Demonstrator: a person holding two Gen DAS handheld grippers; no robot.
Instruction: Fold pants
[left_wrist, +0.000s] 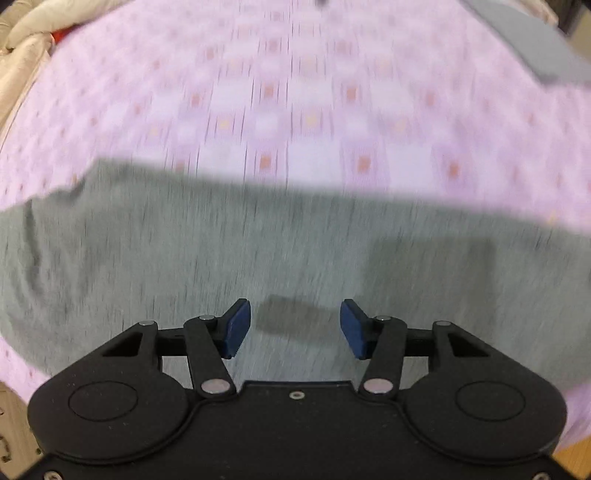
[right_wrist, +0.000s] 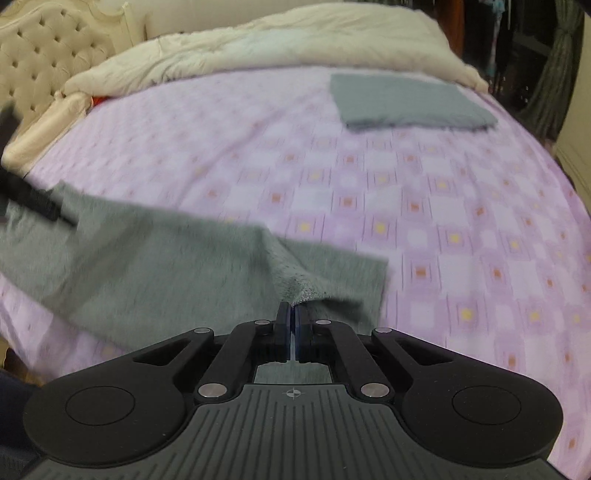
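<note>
Grey-green pants (left_wrist: 221, 251) lie spread across the near part of a bed with a pink patterned sheet (left_wrist: 295, 92). My left gripper (left_wrist: 294, 326) hovers above the cloth, open, with nothing between its blue pads (left_wrist: 238, 326). In the right wrist view the same pants (right_wrist: 147, 266) run from the left edge to the middle. My right gripper (right_wrist: 294, 317) is shut on a pinched-up ridge of the pants' fabric near their right end. The left gripper shows as a dark blurred shape (right_wrist: 33, 199) at the far left over the pants.
A folded grey garment (right_wrist: 410, 101) lies at the far right of the bed, also seen as the grey garment (left_wrist: 535, 40). A cream duvet (right_wrist: 277, 40) is bunched at the far side, beside a tufted headboard (right_wrist: 48, 48). Dark curtains (right_wrist: 554, 74) hang at right.
</note>
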